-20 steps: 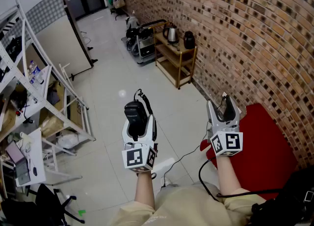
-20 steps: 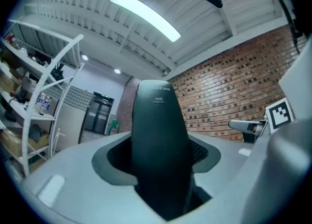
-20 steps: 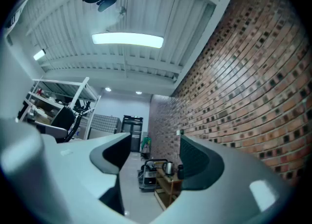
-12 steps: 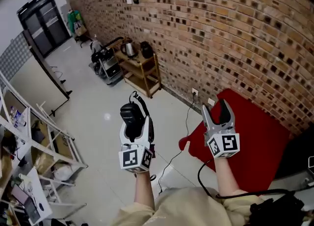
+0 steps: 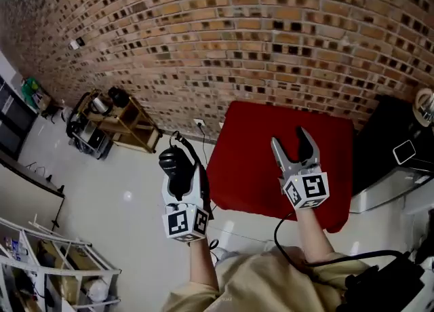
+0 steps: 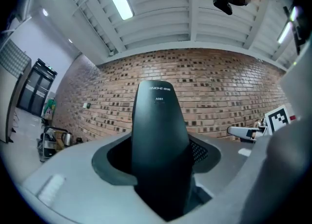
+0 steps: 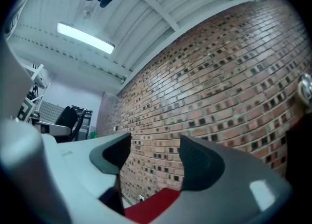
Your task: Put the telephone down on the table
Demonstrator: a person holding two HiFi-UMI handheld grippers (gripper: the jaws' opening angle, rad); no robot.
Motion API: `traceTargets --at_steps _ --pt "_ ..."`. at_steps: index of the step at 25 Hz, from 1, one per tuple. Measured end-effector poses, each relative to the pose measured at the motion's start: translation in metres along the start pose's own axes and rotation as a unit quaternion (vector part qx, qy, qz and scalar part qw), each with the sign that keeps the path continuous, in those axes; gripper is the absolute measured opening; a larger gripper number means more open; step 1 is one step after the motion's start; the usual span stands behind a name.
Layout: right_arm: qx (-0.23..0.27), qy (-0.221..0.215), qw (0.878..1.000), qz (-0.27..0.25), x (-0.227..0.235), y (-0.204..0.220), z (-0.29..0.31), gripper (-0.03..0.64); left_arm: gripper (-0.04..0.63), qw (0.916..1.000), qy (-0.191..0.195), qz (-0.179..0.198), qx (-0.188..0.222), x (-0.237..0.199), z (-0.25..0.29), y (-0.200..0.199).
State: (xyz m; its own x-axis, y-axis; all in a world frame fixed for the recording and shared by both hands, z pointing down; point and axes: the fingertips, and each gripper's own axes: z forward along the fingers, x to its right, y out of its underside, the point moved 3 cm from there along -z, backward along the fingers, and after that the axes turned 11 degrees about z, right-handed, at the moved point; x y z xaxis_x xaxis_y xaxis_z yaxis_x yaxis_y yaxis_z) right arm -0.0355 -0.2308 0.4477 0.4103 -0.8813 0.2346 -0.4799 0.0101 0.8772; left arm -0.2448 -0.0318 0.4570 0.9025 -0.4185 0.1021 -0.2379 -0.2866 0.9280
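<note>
My left gripper point(image 5: 180, 171) is shut on a black telephone handset point(image 5: 175, 165) that stands upright between the jaws, its cord looping over the top. In the left gripper view the telephone handset point(image 6: 161, 145) fills the gap between the pads. The left gripper hangs over the pale floor, just left of the red-topped table point(image 5: 254, 168). My right gripper point(image 5: 294, 146) is open and empty above the red table. In the right gripper view the right gripper point(image 7: 148, 157) shows a clear gap with the brick wall behind it.
A brick wall point(image 5: 271, 39) runs behind the red table. A black unit point(image 5: 400, 148) stands to the table's right. A wooden shelf with kettles point(image 5: 119, 117) is at the left by the wall. A white metal rack point(image 5: 61, 270) is at the lower left.
The view has swung right along the brick wall, bringing the red table under the right gripper. The left gripper still holds the telephone handset; the right one stays open.
</note>
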Motion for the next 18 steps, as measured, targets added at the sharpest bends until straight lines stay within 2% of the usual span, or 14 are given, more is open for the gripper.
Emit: traceTargets --at_steps 4,8,13,18 --pt "0.005 0.054 0.999 0.0 0.055 -0.006 -0.031 0.304 0.284 0.9972 0.068 -0.02 -0.022 0.068 0.041 0.032" --pt "0.003 0.091 0.996 -0.005 0.088 -0.005 -0.048 0.304 0.284 0.99 0.133 -0.033 -0.036 0.124 0.073 0.059" --pt "-0.011 0.111 0.993 -0.025 0.115 -0.003 -0.039 0.304 0.284 0.9848 0.163 -0.012 -0.058 0.15 0.117 0.095" --pt "0.013 0.141 0.989 -0.038 0.142 -0.021 -0.008 0.304 0.285 0.9771 0.2 -0.015 -0.072 0.16 0.173 0.119"
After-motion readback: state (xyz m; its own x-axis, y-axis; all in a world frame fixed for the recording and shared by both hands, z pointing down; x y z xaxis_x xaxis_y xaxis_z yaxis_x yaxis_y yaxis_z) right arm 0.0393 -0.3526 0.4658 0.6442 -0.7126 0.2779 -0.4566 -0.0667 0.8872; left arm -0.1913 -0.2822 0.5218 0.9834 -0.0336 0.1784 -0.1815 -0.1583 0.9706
